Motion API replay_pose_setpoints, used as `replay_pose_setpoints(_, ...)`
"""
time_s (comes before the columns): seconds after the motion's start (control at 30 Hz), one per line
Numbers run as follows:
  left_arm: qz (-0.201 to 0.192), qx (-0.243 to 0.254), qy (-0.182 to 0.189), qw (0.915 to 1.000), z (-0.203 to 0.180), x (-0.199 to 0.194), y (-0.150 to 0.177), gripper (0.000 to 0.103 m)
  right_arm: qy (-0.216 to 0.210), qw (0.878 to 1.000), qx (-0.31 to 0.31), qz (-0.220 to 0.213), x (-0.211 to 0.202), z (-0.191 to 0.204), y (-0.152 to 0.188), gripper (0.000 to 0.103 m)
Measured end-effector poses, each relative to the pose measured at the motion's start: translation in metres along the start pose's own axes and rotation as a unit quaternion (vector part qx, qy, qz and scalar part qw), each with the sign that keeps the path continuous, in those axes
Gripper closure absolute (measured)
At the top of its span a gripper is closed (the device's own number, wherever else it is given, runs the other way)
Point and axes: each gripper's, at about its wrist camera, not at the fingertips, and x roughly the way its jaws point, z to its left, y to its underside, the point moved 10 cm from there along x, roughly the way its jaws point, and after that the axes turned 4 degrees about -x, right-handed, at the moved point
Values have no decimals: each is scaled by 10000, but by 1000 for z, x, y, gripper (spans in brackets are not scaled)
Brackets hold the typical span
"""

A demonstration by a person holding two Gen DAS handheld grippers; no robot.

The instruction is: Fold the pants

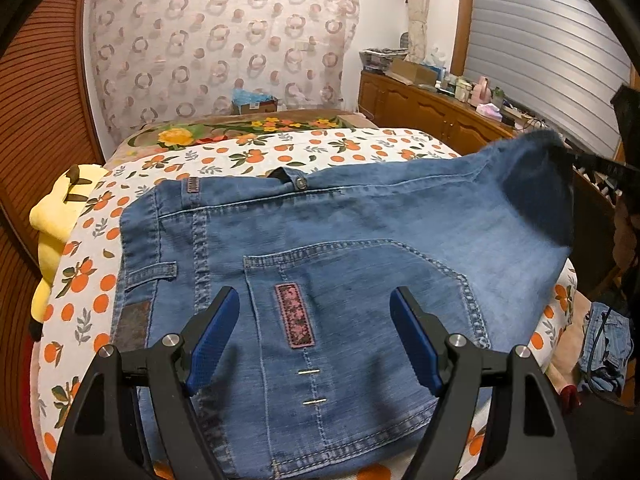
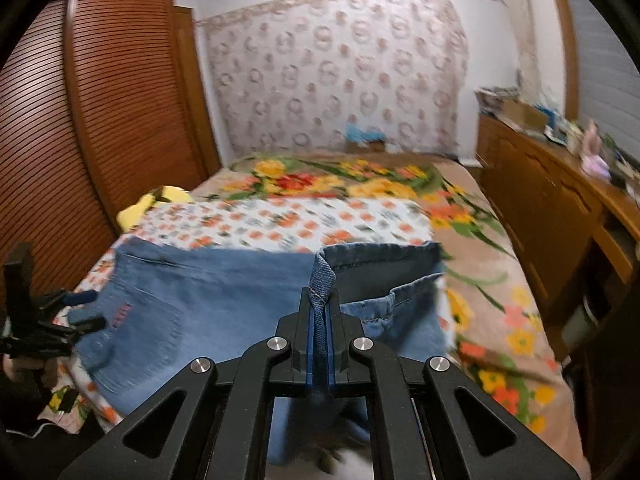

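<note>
Right wrist view shows the right gripper [image 2: 319,320] pinching the jeans [image 2: 208,292] hem at centre frame, waistband lying toward the left edge. Left gripper [image 1: 314,320] hovers wide open, holding nothing, over the back pocket [image 1: 360,320].

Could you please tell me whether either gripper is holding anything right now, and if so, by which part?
The right gripper is shut on the jeans, pinching a hemmed edge of the denim. The left gripper is open above the back pocket, holding nothing.

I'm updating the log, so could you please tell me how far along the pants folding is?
Done: the blue denim pants lie waist-flat on the orange-print sheet. In hand: the right gripper, jaws shut, lifts the hemmed leg end towards the waist. The left gripper hovers open over the back pocket. Left: laying that fold down and smoothing.
</note>
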Motion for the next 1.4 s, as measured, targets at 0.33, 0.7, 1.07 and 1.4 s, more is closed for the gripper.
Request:
replay_pose_setpoints(0.33,-115,-120,-105,9998,18,-11,-3,24,-727,9942,-746,-283,-9,78,-32,99)
replay_pose_setpoints(0.7,-158,-184,-115,9996,27,-14,-4,24,-1652,9801,-1042,366,26,114,3,89)
replay_pose_setpoints(1.07,-130,-39,82,9999,5,-6,-15,24,-1466,9844,-957,169,19,101,-6,63)
replay_pose_setpoints(1.4,-81,159,636,9978,-41,6,-36,33,-718,9937,-728,464,44,70,14,62)
